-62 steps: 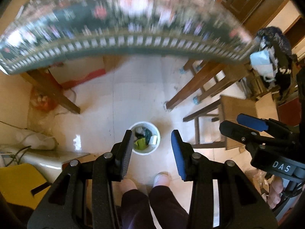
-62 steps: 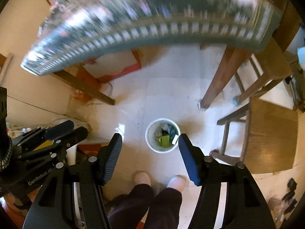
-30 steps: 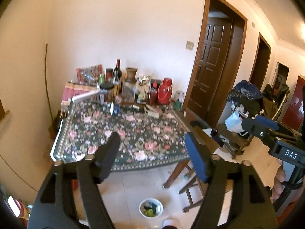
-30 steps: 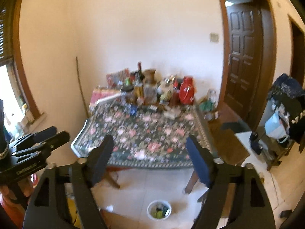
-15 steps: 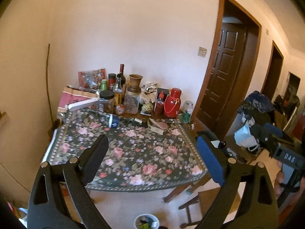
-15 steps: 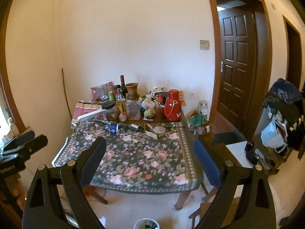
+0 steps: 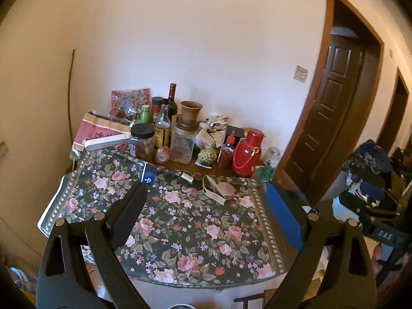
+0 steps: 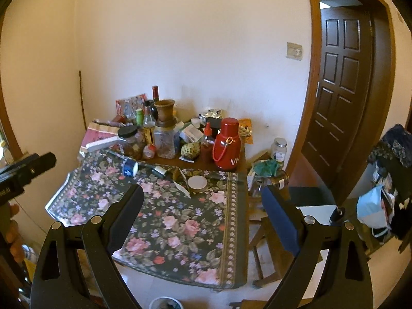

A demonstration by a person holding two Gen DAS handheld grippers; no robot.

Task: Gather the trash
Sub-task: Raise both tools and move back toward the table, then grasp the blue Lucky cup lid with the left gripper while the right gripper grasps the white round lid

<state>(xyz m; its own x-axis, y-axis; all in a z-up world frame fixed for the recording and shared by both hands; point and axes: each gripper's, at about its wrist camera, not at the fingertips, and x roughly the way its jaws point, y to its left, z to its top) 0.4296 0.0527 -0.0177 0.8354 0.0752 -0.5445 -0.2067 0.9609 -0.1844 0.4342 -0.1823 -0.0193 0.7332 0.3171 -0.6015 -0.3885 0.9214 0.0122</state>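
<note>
A table under a floral cloth [image 7: 180, 231] [image 8: 180, 221] holds small litter near its far end: a blue wrapper [image 7: 149, 176] [image 8: 129, 168], a torn white paper carton [image 7: 212, 193] [image 8: 181, 186], a round cream lid [image 7: 226, 189] [image 8: 197, 183] and a small packet [image 7: 187, 177]. My left gripper [image 7: 206, 191] hangs open over the near half of the cloth with nothing between its fingers. My right gripper [image 8: 201, 191] is likewise open and empty, short of the litter. The rim of a white trash bin [image 8: 164, 302] shows on the floor at the bottom edge.
Bottles, jars, a red thermos [image 7: 247, 154] [image 8: 228, 146] and bags crowd the table's back against the wall. A wooden chair [image 8: 267, 252] stands at the table's right. A dark door [image 8: 340, 90] is at the right, with clothes and a face mask [image 8: 373, 206] hanging nearby.
Both views swung up from the floor bin to the tabletop and then moved closer to the table. Both pairs of jaws stand wider than two seconds ago.
</note>
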